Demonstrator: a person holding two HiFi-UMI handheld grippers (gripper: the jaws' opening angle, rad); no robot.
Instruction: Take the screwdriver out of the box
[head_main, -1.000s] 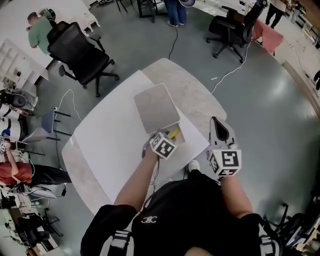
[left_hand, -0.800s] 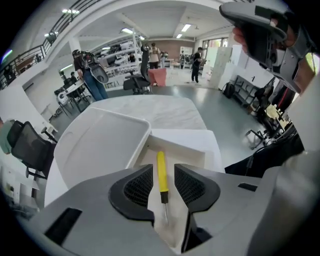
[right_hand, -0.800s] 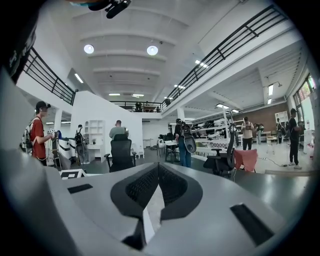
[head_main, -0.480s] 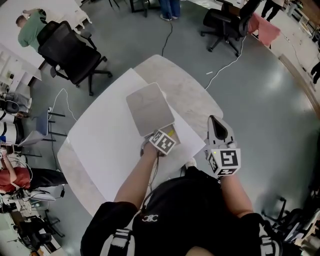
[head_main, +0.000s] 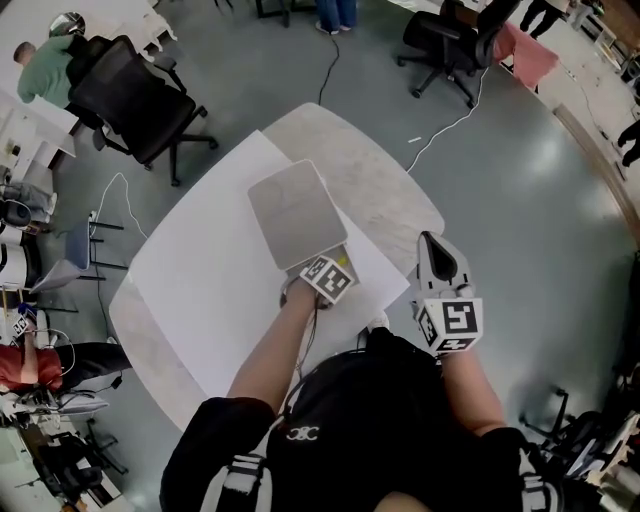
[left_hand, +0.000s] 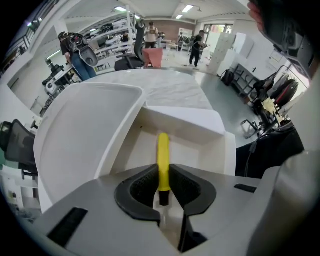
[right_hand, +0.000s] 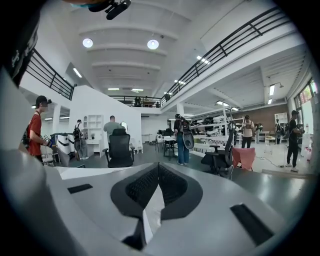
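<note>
Grip status: the left gripper (left_hand: 161, 174) points steeply down into the open box (left_hand: 202, 125), and its jaws are closing on the screwdriver (left_hand: 163, 152). The handle sits between the 2 pads (left_hand: 142, 185), which appear to be touching it on both sides. The right gripper (right_hand: 159, 167) is held off to the side, roughly level, jaws pressed together on nothing.

Location: the screwdriver lies inside the box, on its floor, handle running away from the camera toward the far wall. It has not been lifted.

Risks:
- The handle is round and smooth. A grip taken off-centre could let it roll or swivel between the pads as it rises.
- The hold sits near the black collar end, so the long yellow part may droop and catch the far wall or the lid (left_hand: 85, 130).
- The box looks light and nothing holds it down. It could drag across the sheet (head_main: 200, 270) or lift with the tool.

Materials: the handle is glossy yellow plastic, cylindrical with a rounded tip. The box is matte white, stiff and thin-walled. The pads are black and ribbed. The table (head_main: 375, 170) is pale and stone-patterned.
</note>
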